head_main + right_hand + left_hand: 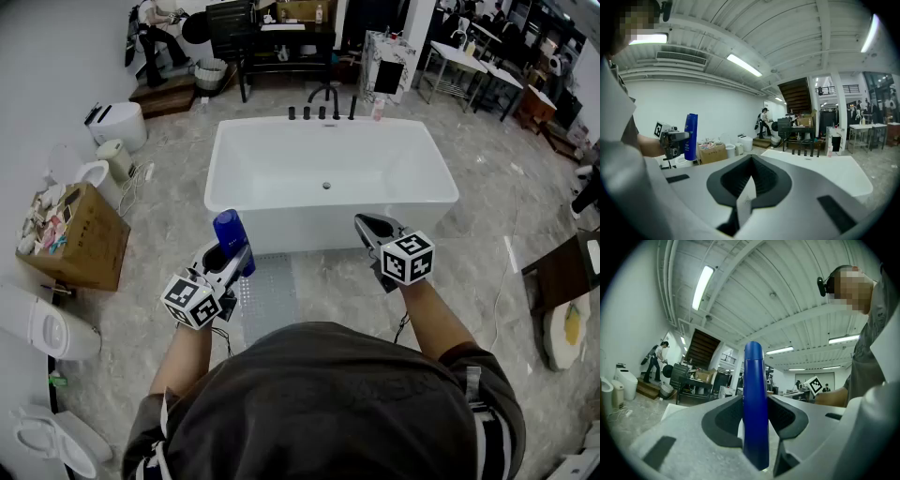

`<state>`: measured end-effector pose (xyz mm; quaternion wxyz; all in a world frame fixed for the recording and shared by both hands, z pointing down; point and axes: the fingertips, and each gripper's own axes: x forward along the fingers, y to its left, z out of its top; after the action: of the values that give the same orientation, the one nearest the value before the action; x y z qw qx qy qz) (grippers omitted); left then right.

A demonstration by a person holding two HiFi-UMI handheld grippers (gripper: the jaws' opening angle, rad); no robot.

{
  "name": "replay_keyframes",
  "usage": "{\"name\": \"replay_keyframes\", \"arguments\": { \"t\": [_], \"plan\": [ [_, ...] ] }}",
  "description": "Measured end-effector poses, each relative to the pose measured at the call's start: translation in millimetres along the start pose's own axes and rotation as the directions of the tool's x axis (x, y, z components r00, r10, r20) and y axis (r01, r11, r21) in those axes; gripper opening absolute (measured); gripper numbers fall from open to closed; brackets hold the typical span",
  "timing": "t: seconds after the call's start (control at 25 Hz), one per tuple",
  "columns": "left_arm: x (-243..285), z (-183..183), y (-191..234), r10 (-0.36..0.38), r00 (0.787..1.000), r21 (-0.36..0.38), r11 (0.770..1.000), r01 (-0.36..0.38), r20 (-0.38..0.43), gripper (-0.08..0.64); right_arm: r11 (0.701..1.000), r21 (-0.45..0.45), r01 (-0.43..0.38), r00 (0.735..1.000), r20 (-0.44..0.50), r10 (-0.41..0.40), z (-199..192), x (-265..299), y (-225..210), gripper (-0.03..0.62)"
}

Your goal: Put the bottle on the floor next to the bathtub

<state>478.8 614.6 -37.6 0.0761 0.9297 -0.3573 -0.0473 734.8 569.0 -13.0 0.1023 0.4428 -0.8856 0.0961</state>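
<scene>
Bottle [230, 232]: one, blue and tall. It stands upright, held in the air in front of the tub's near wall and above the floor [487, 197], not set down.

Left gripper [238, 253]: one. Its tongs pinch the bottle across its lower body, with a dark pad pressed on each side.

Right gripper [365, 224]: one. Its tongs are pressed together with nothing between them. It is held apart from the bottle, over the tub's near rim.

Bathtub [281, 221]: one, white, freestanding and rectangular. A row of black tap fittings [322, 112] stands on its far rim.

Mat [269, 292]: one, clear and studded, on the floor against the tub's near side and just beside the bottle.

Cardboard box [75, 239]: one, open and filled, at the left wall.

Toilets [45, 326]: several, white, along the left wall.
</scene>
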Motion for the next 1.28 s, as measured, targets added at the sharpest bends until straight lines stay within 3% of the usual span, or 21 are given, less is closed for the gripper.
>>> {"name": "replay_keyframes", "arguments": {
  "t": [0.72, 1.0, 1.28],
  "plan": [
    [23, -3, -33, 0.028, 1.0, -0.008, 1.0, -0.028, 0.003, 0.147, 1.0, 0.006, -0.027, 1.0, -0.003, 0.027, -3, -28, -25, -0.008],
    [27, -7, -55, 0.098, 0.995, -0.019, 0.995, -0.098, 0.005, 0.147, 0.996, 0.002, -0.089, 0.996, -0.013, 0.089, -12, -41, -40, -0.008],
    [7, -21, -64, 0.215, 0.976, -0.025, 0.976, -0.215, -0.021, 0.147, 0.975, -0.004, -0.223, 0.975, -0.027, 0.222, -23, -15, -26, -0.008]
  ]
}}
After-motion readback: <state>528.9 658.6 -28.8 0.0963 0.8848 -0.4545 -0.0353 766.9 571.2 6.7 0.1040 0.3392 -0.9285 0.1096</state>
